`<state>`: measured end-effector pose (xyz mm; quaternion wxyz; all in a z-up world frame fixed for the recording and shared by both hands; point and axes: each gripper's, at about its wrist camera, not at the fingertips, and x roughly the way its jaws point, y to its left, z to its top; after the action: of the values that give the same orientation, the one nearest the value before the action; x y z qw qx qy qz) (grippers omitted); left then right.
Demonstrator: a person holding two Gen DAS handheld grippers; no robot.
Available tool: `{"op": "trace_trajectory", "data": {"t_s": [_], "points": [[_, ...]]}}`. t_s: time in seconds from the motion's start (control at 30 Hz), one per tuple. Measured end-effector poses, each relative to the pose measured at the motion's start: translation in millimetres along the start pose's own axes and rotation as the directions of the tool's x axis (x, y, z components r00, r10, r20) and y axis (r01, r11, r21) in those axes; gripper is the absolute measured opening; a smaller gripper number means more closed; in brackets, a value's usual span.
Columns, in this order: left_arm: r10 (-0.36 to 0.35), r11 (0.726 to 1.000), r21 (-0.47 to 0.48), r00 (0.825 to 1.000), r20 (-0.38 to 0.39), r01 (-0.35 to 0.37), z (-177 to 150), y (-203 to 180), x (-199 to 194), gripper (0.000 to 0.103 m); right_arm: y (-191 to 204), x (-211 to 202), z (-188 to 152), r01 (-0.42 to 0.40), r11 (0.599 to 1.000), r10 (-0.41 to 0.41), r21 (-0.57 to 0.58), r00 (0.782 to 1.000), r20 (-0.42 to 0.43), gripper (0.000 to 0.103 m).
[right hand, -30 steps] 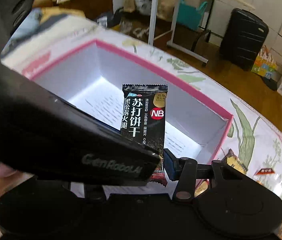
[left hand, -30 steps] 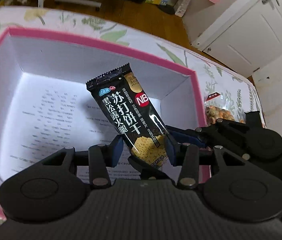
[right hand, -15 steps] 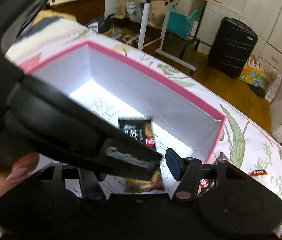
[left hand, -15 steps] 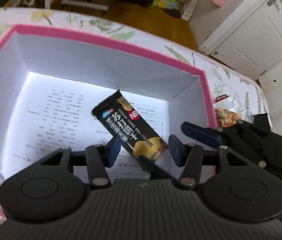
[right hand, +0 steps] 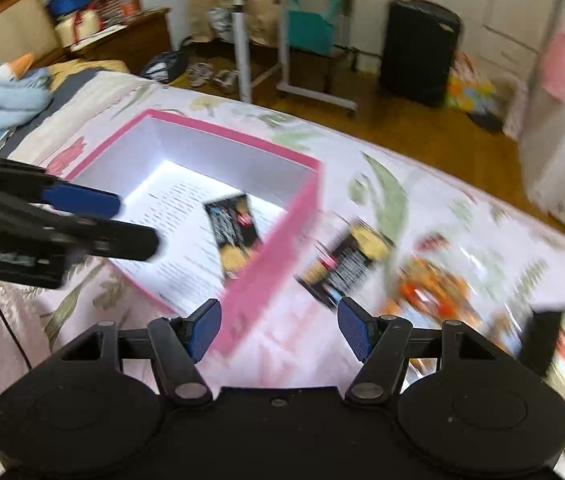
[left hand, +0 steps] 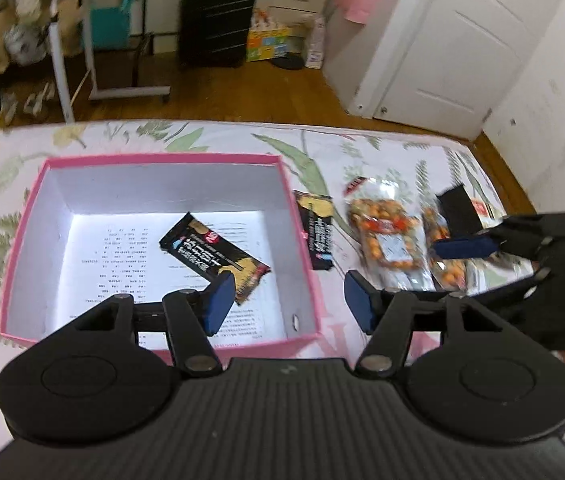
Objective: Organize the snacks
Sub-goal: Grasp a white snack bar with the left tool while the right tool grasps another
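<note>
Both my hand-held grippers are up and clear of the box now: left hand-held gripper (left hand: 288, 300) and right hand-held gripper (right hand: 278, 330) each about half spread, jaws opening, nothing between the pads. A second ago the two held a black cracker pack upright over the box; that pack (left hand: 214, 258) now lies flat on the printed sheet in the pink box (left hand: 162, 158), at a slant, near its right wall. I judge that one snack is filed. The surface is a bed (left hand: 382, 136) with a leaf-print cover. Just outside the box's right wall lies a second black pack (left hand: 316, 236), then an orange nut bag (left hand: 386, 238), then more bags farther right, partly behind my right gripper. Nothing blocks the reach except the box wall beside that pack. Beyond: wood floor, suitcase (left hand: 216, 20), white door.
</note>
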<state>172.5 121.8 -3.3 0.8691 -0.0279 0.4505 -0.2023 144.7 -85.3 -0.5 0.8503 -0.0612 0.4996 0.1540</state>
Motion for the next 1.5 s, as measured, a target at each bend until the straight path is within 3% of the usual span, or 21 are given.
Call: {"op": "trace_trajectory", "data": {"t_s": [0.17,0.33,0.43,0.57,0.67,0.83,0.97,1.07,1.17,1.23,1.3,1.33,1.4,1.5], "points": [[-0.023,0.994,0.103,1.000,0.009,0.022,-5.7,-48.3,-16.1,0.066,-35.4,-31.3,-32.5,0.016,0.993,-0.013,0.118,0.999,-0.032,0.071],[-0.066,0.986,0.154,0.998,-0.024,0.069,-18.7,-97.5,1.6,0.071,-80.6,-52.1,-72.5,0.032,0.970,-0.029,0.239,0.999,-0.017,0.072],[-0.081,0.981,0.172,0.995,-0.065,0.091,-28.7,-127.1,29.6,0.072,-110.0,-44.5,-93.6,0.016,0.930,0.001,0.366,0.999,-0.044,0.072],[-0.043,0.980,0.193,0.996,-0.076,0.057,-41.7,-151.8,76.0,0.071,-139.8,-17.3,-117.3,0.000,0.867,0.052,0.498,0.995,-0.090,0.072],[-0.009,0.982,0.188,0.998,-0.056,0.019,-47.7,-154.0,111.5,0.071,-155.4,11.4,-136.7,-0.007,0.818,0.114,0.575,0.982,-0.150,0.071],[0.019,0.994,0.113,0.998,-0.056,-0.012,-53.4,-142.4,163.6,0.068,-167.0,61.3,-164.0,-0.015,0.738,0.206,0.674,0.957,-0.205,0.063],[-0.009,1.000,0.004,0.999,-0.052,0.010,-52.9,-129.7,187.9,0.068,-162.5,82.4,-179.1,-0.017,0.719,0.200,0.695,0.962,-0.184,0.062],[-0.014,1.000,-0.021,0.998,-0.060,0.012,-54.8,-128.8,203.3,0.068,-159.6,88.6,-185.2,-0.007,0.696,0.172,0.718,0.972,-0.158,0.062],[-0.034,0.999,-0.032,0.998,-0.047,0.032,-59.4,-127.5,209.2,0.067,-156.7,86.6,-183.3,0.011,0.706,0.125,0.708,0.982,-0.140,0.051],[-0.035,0.999,-0.024,0.998,-0.053,0.034,-60.2,-126.8,209.0,0.059,-154.6,86.5,-181.9,0.031,0.723,0.101,0.690,0.984,-0.150,0.037],[-0.036,0.999,-0.021,0.994,-0.104,0.034,-59.5,-125.3,212.4,0.039,-151.3,85.4,-178.3,0.032,0.729,0.096,0.683,0.984,-0.149,0.034],[-0.078,0.996,-0.045,0.989,-0.122,0.073,-58.9,-122.7,212.8,0.028,-150.1,85.6,-173.7,0.036,0.733,0.092,0.679,0.984,-0.152,0.033],[-0.117,0.991,-0.076,0.982,-0.148,0.107,-59.3,-120.3,211.6,0.026,-143.7,86.7,-163.7,0.046,0.748,0.089,0.662,0.982,-0.169,0.033],[-0.112,0.994,-0.036,0.980,-0.163,0.107,-61.8,-125.3,208.3,0.024,-138.6,87.5,-160.6,0.035,0.758,0.107,0.651,0.978,-0.177,0.033]]}}
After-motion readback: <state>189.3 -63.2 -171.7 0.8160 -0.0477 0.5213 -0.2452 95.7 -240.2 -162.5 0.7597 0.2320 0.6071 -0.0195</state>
